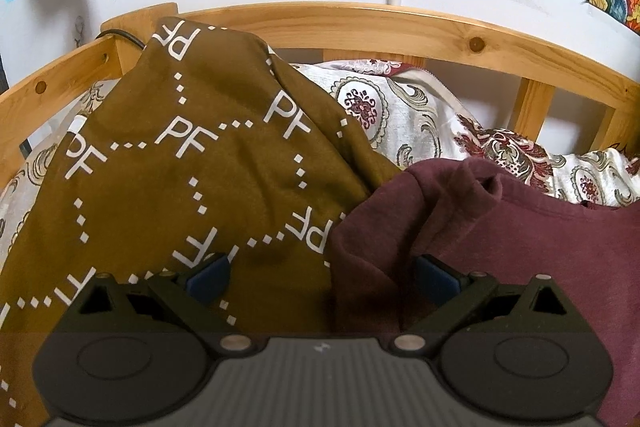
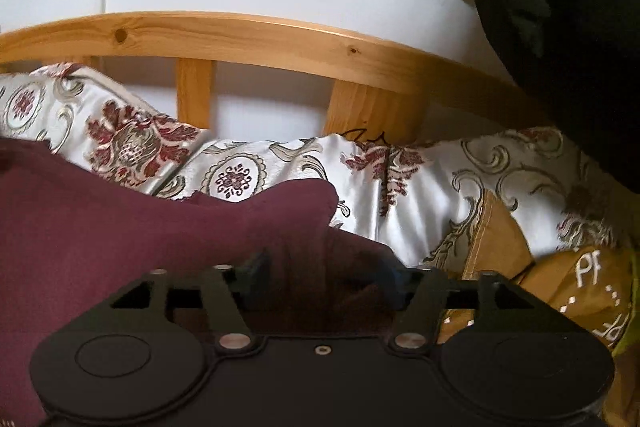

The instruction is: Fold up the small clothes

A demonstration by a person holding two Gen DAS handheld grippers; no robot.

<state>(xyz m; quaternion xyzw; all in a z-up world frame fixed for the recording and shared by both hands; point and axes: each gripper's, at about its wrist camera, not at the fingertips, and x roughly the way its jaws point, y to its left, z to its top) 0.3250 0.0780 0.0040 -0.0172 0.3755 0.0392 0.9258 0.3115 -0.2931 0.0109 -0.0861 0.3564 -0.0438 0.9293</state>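
Note:
A maroon garment lies rumpled on the bed, next to a brown cloth printed with white "PF" letters. My left gripper is open, its blue pads wide apart over the edge where the two fabrics meet. In the right wrist view the maroon garment fills the left and middle. My right gripper is open, with a fold of the maroon fabric lying between its fingers. A piece of the brown cloth shows at the lower right.
A wooden bed rail with slats runs along the back against a white wall. A patterned white and red bedspread covers the bed. A dark hanging cloth is at the right.

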